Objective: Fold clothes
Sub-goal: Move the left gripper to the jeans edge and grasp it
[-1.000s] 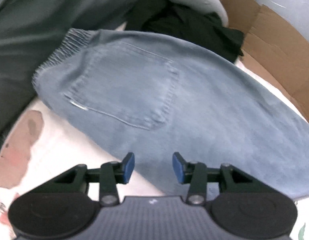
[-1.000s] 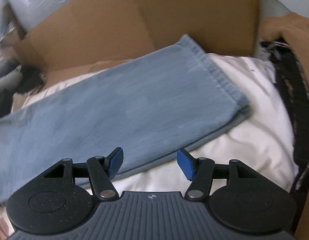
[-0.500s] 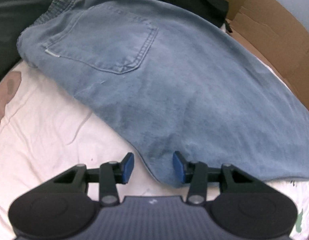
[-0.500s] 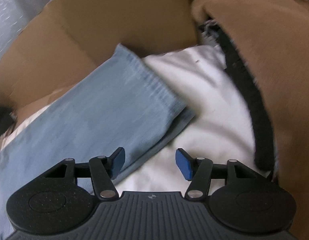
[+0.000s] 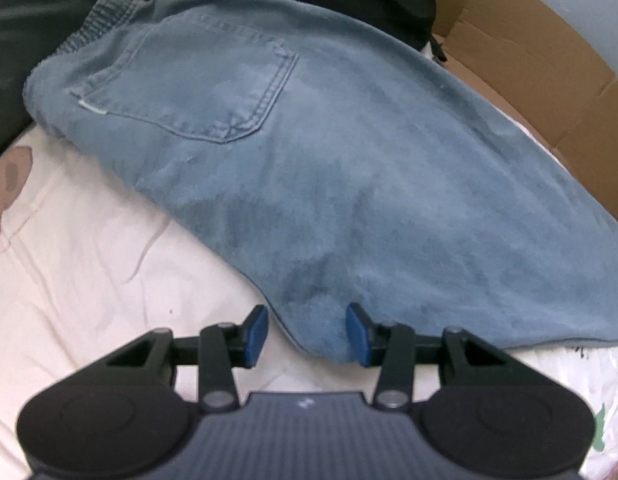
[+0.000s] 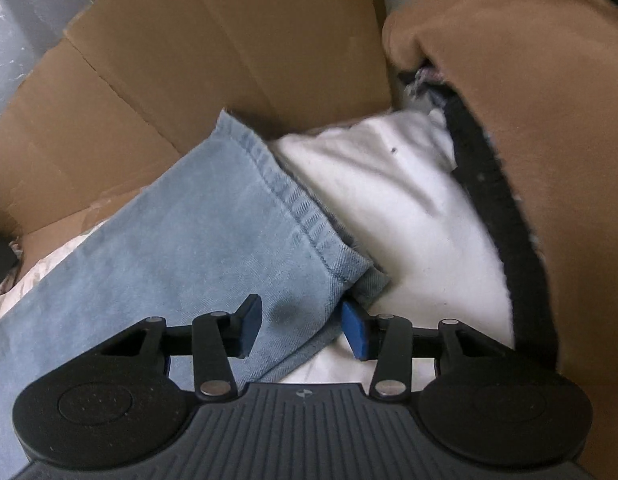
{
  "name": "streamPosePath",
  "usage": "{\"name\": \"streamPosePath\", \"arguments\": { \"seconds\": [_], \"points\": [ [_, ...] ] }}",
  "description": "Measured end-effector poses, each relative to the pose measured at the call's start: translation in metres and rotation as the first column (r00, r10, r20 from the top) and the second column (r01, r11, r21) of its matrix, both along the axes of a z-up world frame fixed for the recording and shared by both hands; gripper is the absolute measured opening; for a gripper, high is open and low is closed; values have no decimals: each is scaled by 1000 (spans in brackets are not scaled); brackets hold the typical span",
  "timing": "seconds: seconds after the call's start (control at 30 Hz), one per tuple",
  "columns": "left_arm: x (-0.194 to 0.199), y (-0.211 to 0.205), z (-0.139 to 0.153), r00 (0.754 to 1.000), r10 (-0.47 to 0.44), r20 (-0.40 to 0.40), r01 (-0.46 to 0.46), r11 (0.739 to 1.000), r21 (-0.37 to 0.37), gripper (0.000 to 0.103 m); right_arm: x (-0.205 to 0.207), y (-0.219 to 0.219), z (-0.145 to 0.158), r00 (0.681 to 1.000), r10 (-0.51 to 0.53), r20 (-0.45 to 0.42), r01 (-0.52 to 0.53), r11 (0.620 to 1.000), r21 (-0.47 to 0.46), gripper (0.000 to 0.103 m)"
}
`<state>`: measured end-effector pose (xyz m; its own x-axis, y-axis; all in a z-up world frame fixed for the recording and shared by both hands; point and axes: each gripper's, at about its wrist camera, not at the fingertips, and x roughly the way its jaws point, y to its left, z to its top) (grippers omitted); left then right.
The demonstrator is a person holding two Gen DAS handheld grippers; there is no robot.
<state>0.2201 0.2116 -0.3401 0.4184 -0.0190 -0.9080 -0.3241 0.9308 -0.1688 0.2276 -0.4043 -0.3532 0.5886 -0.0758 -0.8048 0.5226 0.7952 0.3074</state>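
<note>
Now | left gripper [image 5: 307, 330]: jaws apart astride jeans [image 5: 349, 184] | right gripper [image 6: 301, 330]: closing around hem

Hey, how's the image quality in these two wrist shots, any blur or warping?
Left wrist view: strong fisheye bulge, jeans soft but readable, even light. Right wrist view: brown garment and black trim smeared at the right edge, hem stitching sharp, white bedding nearly blown out.

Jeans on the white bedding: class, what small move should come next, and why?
Probably finish closing the right tongs on the jeans near the leg hem: the jaws are closing with the denim edge between them, while the left tongs stand open around the crotch edge.
</note>
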Motion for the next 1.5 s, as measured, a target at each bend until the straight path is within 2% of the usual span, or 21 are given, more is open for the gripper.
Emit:
{"name": "streamPosePath", "arguments": {
  "seconds": [0.03,0.1,0.27,0.43,0.8,0.87,0.97,1.07,1.13,1.23,1.3,1.33,1.47,1.5],
  "points": [
    [0,0,0,1000,3,-2,-3,1000,-3,46,2,-2,1,1000,2,6,-2,1000,0,41],
    [1,-1,0,1000,2,-5,-2,1000,-2,46,5,-5,2,1000,9,4,-9,1000,-2,3],
    [0,-3,1,1000,-11,-2,11,1000,9,46,5,-6,6,999,40,3,-40,999,-10,1],
    [-3,2,2,1000,5,8,-5,1000,-18,46,2,-8,7,998,53,-14,-54,998,-15,2],
    [-4,17,0,995,92,34,-86,985,-148,46,3,-4,1,997,38,-68,-40,999,-31,1],
    [-5,23,-3,990,135,40,-125,975,-181,46,3,-4,1,997,32,-69,-34,999,-34,2],
    [-9,38,-11,973,233,8,-223,941,-254,46,2,-3,0,998,26,-66,-28,999,-35,2],
    [-16,44,-22,961,277,-28,-270,904,-332,46,-1,-6,-2,999,19,-51,-19,1000,-10,5],
    [-19,44,-30,954,296,-41,-289,877,-385,46,-5,-8,-3,999,12,-42,-11,999,33,11],
    [-20,41,-40,948,318,-13,-292,853,-433,48,-13,-5,-5,999,29,-17,-27,996,90,28],
    [-18,42,-44,941,339,12,-295,835,-464,52,-18,-1,-7,999,41,-8,-40,992,119,43],
    [-18,43,-45,937,349,20,-298,827,-476,54,-20,1,-8,999,44,-5,-42,990,137,44],
    [-17,46,-47,933,356,45,-291,823,-488,53,-28,4,-12,999,31,21,-34,981,192,48],
    [-18,48,-48,930,366,41,-298,813,-500,53,-30,3,-13,999,20,28,-25,978,208,50]
  ]
}}
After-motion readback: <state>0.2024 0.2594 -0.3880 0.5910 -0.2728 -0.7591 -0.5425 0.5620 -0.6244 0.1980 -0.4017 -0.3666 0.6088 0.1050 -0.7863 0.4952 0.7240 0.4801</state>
